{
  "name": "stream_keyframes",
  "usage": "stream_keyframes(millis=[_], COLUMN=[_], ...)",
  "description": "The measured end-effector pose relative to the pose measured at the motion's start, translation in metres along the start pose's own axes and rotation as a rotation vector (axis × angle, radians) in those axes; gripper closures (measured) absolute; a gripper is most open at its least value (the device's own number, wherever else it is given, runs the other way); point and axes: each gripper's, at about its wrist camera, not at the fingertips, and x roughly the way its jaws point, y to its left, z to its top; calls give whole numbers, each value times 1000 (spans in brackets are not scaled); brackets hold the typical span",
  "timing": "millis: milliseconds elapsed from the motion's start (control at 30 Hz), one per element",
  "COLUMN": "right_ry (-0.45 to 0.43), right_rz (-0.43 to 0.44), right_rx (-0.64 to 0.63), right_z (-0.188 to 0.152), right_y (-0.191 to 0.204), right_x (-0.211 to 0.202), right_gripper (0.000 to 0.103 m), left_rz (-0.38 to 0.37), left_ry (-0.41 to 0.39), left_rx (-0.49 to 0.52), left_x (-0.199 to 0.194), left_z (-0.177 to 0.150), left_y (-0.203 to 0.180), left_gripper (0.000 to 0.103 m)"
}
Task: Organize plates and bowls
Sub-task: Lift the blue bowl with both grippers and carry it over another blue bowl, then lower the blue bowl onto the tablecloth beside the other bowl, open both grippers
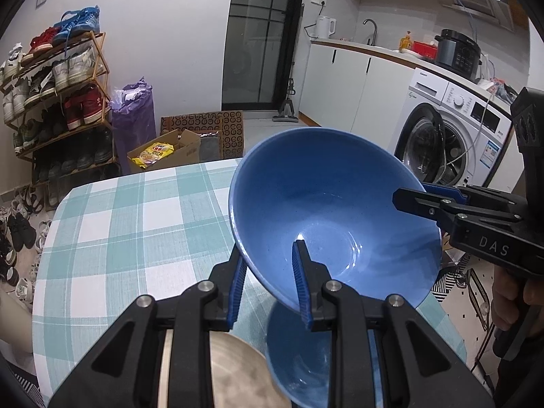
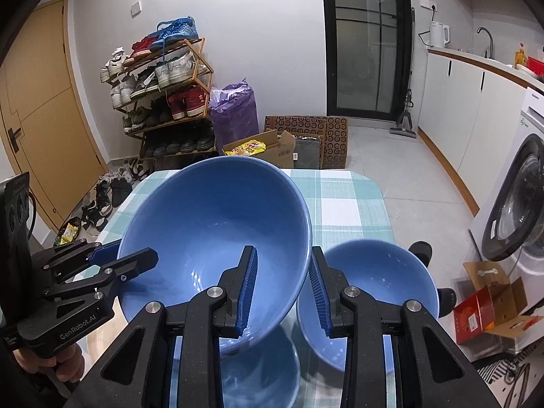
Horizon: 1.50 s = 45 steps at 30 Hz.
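Checked teal-and-white cloth is covering the table [image 1: 136, 224]. We are carrying a large glossy blue bowl [image 1: 326, 204] tilted above it, left gripper [image 1: 270, 284] and right gripper [image 2: 284, 292] each clamping opposite rims. We should be levelling it, then nesting it gently; smooth ceramic could be slipping.

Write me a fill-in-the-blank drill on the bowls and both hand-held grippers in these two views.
1. Both hand-held grippers clamp the rim of one large bowl coloured ____.
2. The left hand-held gripper and right hand-held gripper hold it on ____ sides.
3. The tablecloth pattern is ____.
4. The smaller bowl sits to the large bowl's ____ in the right wrist view.

Missing words: blue; opposite; checked; right
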Motion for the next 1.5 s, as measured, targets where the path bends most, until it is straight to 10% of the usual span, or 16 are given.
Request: stream_keyframes(millis=[1500], right_ry=[31], right_rz=[13], right_rx=[-20], right_z=[-91], right_y=[21], right_x=[-38], right_gripper=[71], left_rz=[25], left_ry=[34], left_rx=[8], left_x=[-24], left_z=[-67], left_y=[-18], left_gripper=[78])
